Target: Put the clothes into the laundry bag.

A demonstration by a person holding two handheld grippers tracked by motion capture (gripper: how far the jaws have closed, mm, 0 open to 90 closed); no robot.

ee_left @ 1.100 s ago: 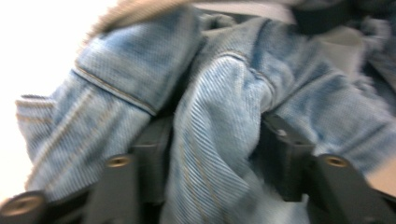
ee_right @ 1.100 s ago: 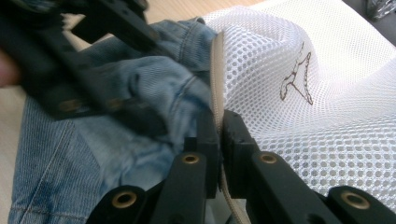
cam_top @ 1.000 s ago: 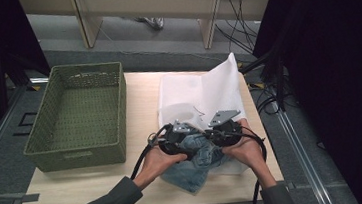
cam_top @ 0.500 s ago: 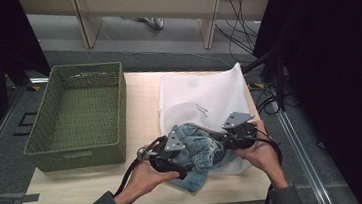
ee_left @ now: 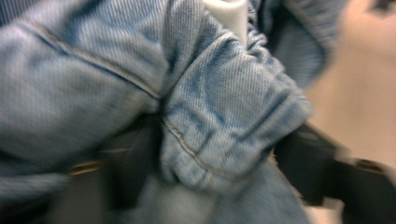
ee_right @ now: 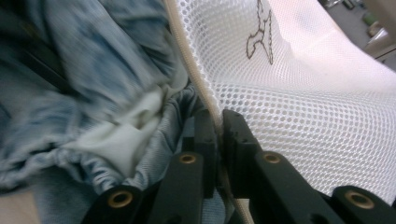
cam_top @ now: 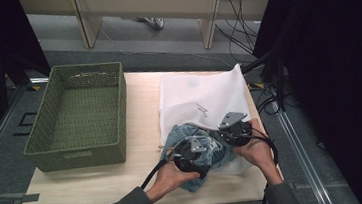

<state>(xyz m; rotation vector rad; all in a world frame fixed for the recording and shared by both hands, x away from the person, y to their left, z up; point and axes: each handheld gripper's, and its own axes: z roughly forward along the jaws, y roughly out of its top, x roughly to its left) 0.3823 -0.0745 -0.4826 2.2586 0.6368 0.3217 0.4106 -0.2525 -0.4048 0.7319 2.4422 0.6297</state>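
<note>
Pale wooden surface (cam_top: pixel 101 185); woven green rectangular basket (cam_top: pixel 77 119) at left, unchanged. White mesh laundry bag (cam_top: pixel 203 97) flat at right, rim pinched in right claw (ee_right: pixel 218 135), now clamped after a brief opening. Crumpled light-blue denim garment (cam_top: pixel 198 148) at bag's mouth, shifted toward it since earlier; left claw (cam_top: pixel 192 156) moved onto it, narrowing somewhat, denim bunched between, pads' contact blurred: grip unclear

Grey floor (cam_top: pixel 163 43), pale desk legs (cam_top: pixel 206 21), tangled cables (cam_top: pixel 235 31)
</note>
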